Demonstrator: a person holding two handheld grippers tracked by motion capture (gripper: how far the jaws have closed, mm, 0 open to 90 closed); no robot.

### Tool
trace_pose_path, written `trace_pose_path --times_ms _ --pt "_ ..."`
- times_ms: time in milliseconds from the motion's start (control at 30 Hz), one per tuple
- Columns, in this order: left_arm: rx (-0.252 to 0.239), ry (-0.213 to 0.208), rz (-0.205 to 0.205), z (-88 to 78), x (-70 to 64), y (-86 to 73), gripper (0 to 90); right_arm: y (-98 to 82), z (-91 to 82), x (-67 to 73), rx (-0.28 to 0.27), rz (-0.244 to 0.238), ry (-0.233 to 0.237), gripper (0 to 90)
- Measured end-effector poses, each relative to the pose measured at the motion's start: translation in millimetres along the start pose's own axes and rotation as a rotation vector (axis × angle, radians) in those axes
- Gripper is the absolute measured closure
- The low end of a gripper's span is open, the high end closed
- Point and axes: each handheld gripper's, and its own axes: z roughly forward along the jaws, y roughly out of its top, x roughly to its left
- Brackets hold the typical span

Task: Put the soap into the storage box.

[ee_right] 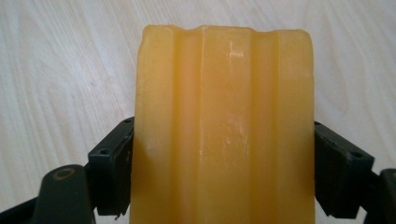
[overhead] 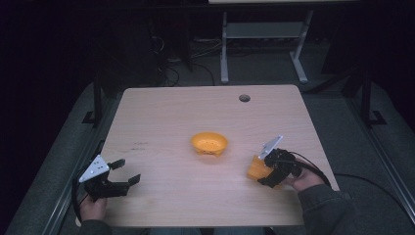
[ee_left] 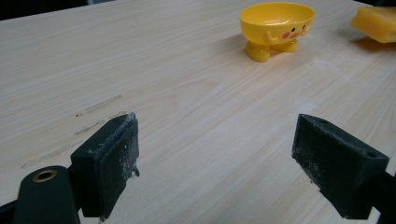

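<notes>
From the high view, we are looking down on a pale wooden table (overhead: 161, 112) with a small round hole (overhead: 244, 98) near its far edge. A yellow bowl (overhead: 209, 143) is standing near the middle of the table. Our right gripper (overhead: 265, 172) is sitting toward the near right side of the table, and its jaws are pressing against an orange-yellow block (overhead: 255, 169), which is lying to the right of the bowl and a little nearer to us, apart from it. Our right hand (overhead: 306, 180) is wrapping the gripper's body from behind. Our left gripper (overhead: 126, 171) is hovering near the left near corner, well apart from the bowl, and its jaws are standing wide apart with nothing between them.

In the left gripper view, we are seeing the two black pads (ee_left: 111, 158) spread wide over bare wood. The yellow bowl (ee_left: 276, 26) is standing farther off on little feet, with a face painted on its side. The orange-yellow block (ee_left: 377, 23) is showing at the upper right edge, beyond the bowl.

In the right gripper view, we are seeing the orange-yellow block (ee_right: 224, 126) standing up between the jaws, ridged along its length. Both black pads (ee_right: 112, 172) are touching its sides, so the gripper is clamping it, with the table's wood grain behind.
</notes>
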Motion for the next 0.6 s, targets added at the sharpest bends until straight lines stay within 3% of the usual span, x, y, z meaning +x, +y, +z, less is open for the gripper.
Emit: trace_pose_path --times_ms 600 --pt "-0.005 -0.001 -0.001 -0.1 0.8 0.2 14.3 16.8 -5.8 -14.2 -0.014 -0.013 0.035 20.6"
